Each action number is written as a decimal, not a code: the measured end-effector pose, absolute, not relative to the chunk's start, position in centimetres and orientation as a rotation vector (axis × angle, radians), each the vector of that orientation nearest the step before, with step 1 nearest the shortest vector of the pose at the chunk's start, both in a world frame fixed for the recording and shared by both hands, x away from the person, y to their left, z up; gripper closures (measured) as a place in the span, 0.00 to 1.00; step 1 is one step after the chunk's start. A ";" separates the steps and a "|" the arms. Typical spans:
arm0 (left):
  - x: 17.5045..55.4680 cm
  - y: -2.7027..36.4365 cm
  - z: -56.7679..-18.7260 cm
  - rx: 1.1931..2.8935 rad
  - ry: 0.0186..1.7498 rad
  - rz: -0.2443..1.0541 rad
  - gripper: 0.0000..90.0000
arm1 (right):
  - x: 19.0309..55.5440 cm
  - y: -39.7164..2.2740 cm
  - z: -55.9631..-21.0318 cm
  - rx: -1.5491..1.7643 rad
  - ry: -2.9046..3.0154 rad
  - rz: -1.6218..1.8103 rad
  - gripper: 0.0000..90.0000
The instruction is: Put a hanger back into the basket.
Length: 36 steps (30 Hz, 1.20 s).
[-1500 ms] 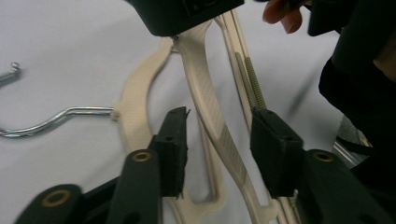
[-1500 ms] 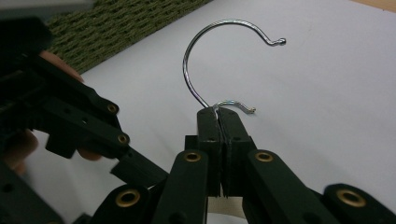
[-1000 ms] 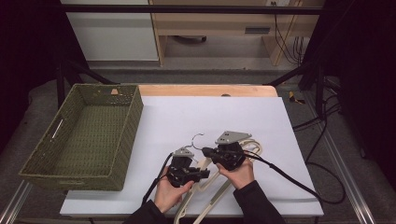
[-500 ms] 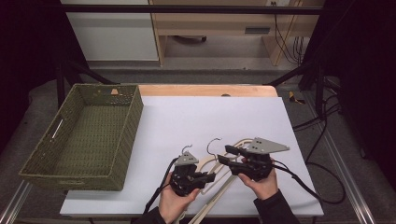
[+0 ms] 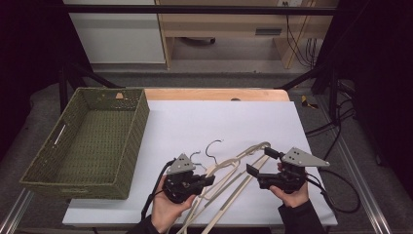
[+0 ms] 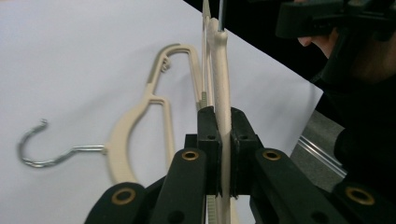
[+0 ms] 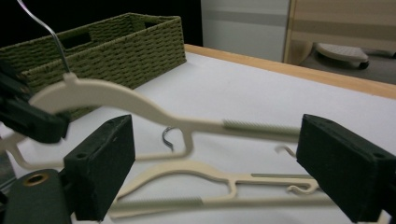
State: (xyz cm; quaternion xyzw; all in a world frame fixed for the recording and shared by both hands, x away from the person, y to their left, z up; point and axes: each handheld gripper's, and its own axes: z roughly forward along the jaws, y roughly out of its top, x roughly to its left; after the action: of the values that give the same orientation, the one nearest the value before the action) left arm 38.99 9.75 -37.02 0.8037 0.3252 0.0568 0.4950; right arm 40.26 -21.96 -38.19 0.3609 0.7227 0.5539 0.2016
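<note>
Two cream plastic hangers with metal hooks are at the table's front. My left gripper (image 5: 208, 181) (image 6: 223, 135) is shut on one cream hanger (image 6: 220, 70) (image 7: 140, 105) near its neck and holds it edge-up off the table. The second hanger (image 6: 154, 100) (image 7: 210, 177) lies flat on the white table, its hook (image 5: 213, 145) pointing away. My right gripper (image 5: 260, 162) (image 7: 222, 158) stands open to the right; its jaws have just been opening. The held hanger's arm crosses their gap without touching either pad.
A green woven basket (image 5: 139, 122) (image 7: 140, 42) stands on the left of the white tabletop (image 5: 219, 119). The wooden back edge (image 5: 214, 94) runs behind. Black cables trail from both grippers off the front and right edges.
My right gripper has moved right and its jaws have spread wide, off the hanger. My left gripper has risen a little, still gripping its hanger.
</note>
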 end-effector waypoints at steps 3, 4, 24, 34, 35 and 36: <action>39.0 10.9 -36.0 1.940 0.774 0.176 0.95 | 40.1 -22.2 -38.1 1.014 1.990 1.541 0.11; 39.0 10.9 -36.0 1.940 0.774 0.176 0.95 | 40.1 -22.2 -38.1 1.014 1.990 1.541 0.11; 41.0 18.9 -28.2 1.874 0.739 0.373 0.95 | 40.6 -24.3 -39.0 1.115 1.932 1.517 0.07; 43.0 23.0 -26.0 1.866 0.770 0.450 0.95 | 40.8 -24.6 -39.3 1.124 1.940 1.495 0.07; 43.4 23.8 -25.9 1.869 0.778 0.481 0.95 | 40.8 -24.5 -39.3 1.127 1.939 1.495 0.07; 43.4 23.8 -25.9 1.869 0.778 0.481 0.95 | 40.8 -24.5 -39.3 1.127 1.939 1.495 0.07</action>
State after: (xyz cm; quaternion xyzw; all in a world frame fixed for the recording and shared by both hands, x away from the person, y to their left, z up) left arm 43.43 23.76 -25.93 0.7748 0.3226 0.1993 0.5058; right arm 40.78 -24.53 -39.33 0.4078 0.7014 0.5410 0.2213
